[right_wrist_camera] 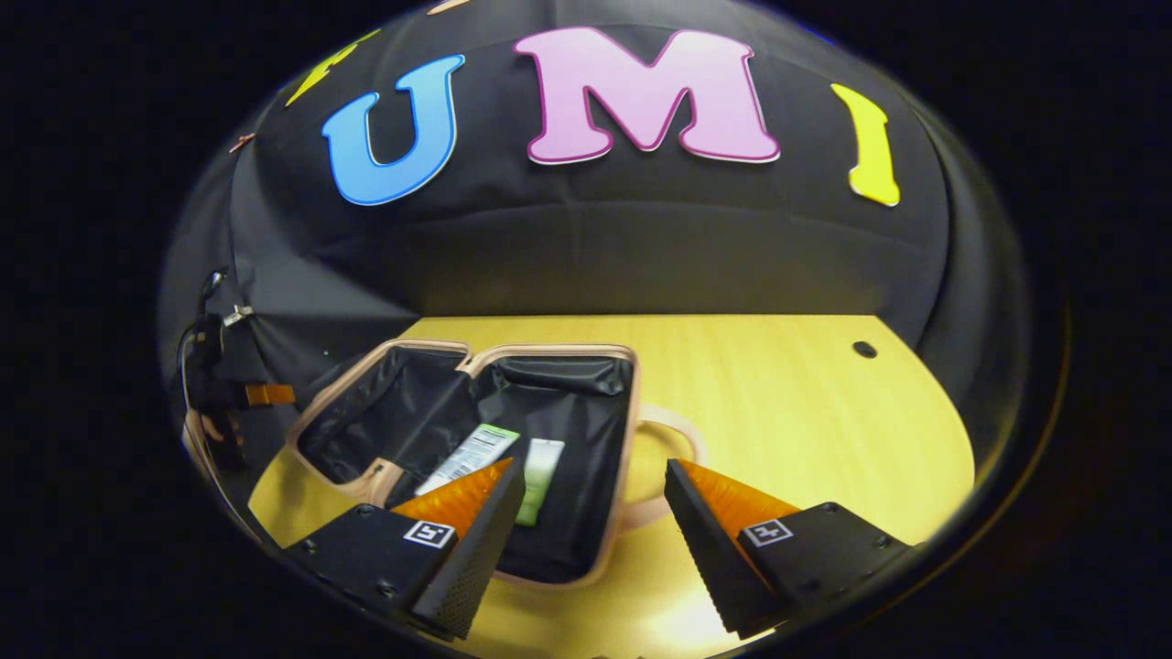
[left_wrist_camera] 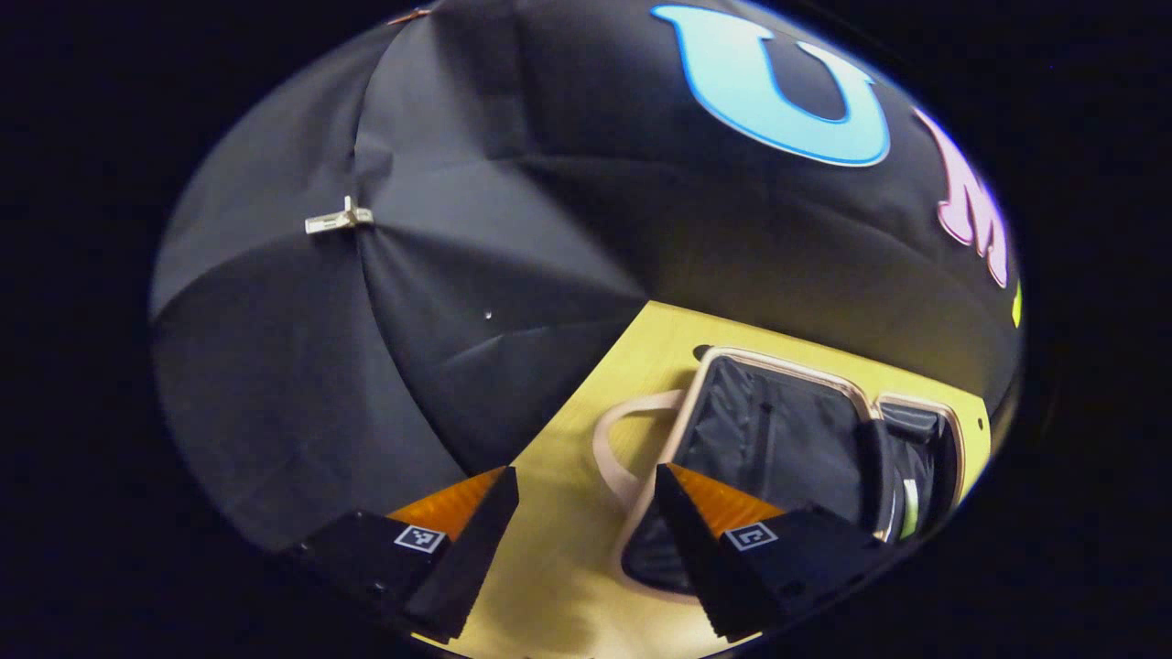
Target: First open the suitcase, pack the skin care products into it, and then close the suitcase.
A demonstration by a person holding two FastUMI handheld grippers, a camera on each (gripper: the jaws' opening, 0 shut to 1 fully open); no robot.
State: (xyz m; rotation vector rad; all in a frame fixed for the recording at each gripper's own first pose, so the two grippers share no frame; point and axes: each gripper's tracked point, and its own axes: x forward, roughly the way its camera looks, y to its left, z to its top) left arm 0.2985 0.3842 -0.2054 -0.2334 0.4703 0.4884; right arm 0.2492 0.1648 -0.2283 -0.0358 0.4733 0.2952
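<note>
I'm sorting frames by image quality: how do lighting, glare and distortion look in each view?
Left gripper view: dim overall, strong fisheye bending of the table edge and open suitcase, whose far half is dark and hard to read. Right gripper view: brighter, a glare patch on the table near the bottom, and the two tubes in the suitcase are legible but their print is too small.

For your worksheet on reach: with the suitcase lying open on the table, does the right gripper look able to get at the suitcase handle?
Probably yes. The right gripper is open and empty, and the suitcase handle lies on the bare table just ahead between its fingers. Nothing stands between them; the tubes lie inside the suitcase, off to one side.
</note>
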